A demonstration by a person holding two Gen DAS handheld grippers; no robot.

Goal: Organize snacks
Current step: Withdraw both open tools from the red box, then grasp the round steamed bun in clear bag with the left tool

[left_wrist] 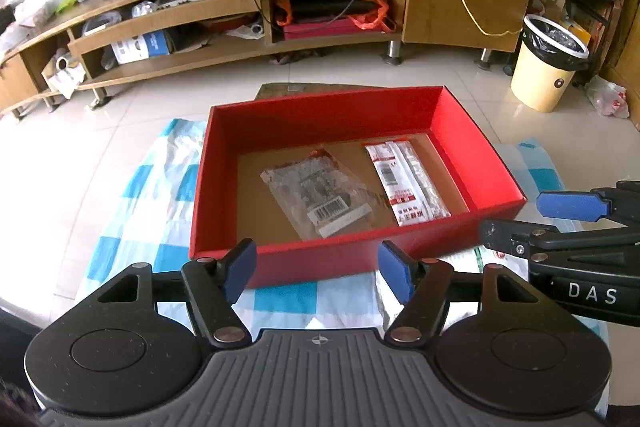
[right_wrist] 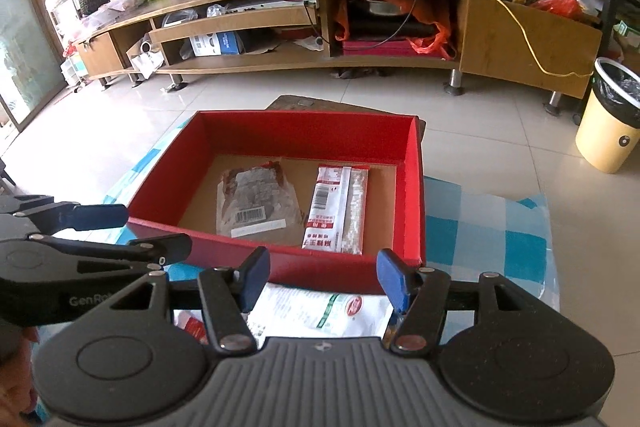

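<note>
Two snack packets already lie flat on the brown floor of the red box point(left_wrist: 360, 259): a clear packet point(left_wrist: 316, 197) with a barcode label toward the left, and a red-and-white packet point(left_wrist: 408, 183) lying lengthwise just to its right, the two near each other but apparently not overlapping. The box sits on a blue-and-white checked cloth point(left_wrist: 132, 195) spread over the tabletop.

The left gripper point(left_wrist: 318, 269) hangs just short of the box's near wall with its blue pads spread apart and nothing between them. The right gripper point(right_wrist: 322, 281) is likewise open and empty, its pads apart above a white packet with green and red print point(right_wrist: 320, 311) that lies on the cloth outside the box, hard against the near wall. A second, red-edged wrapper point(right_wrist: 192, 325) peeks out beside it, mostly hidden by the gripper's body.

Judging from this layout, the task is mid-way: two items are stowed and both grippers are free, so the step in hand looks like the reach for the next snack. The white packet is the likely candidate. It lies flat and thin, so the next move probably calls for the right gripper to tip downward, catch an edge of the packet rather than its face, lift it over the near wall and set it in the free space beside the others.
</note>
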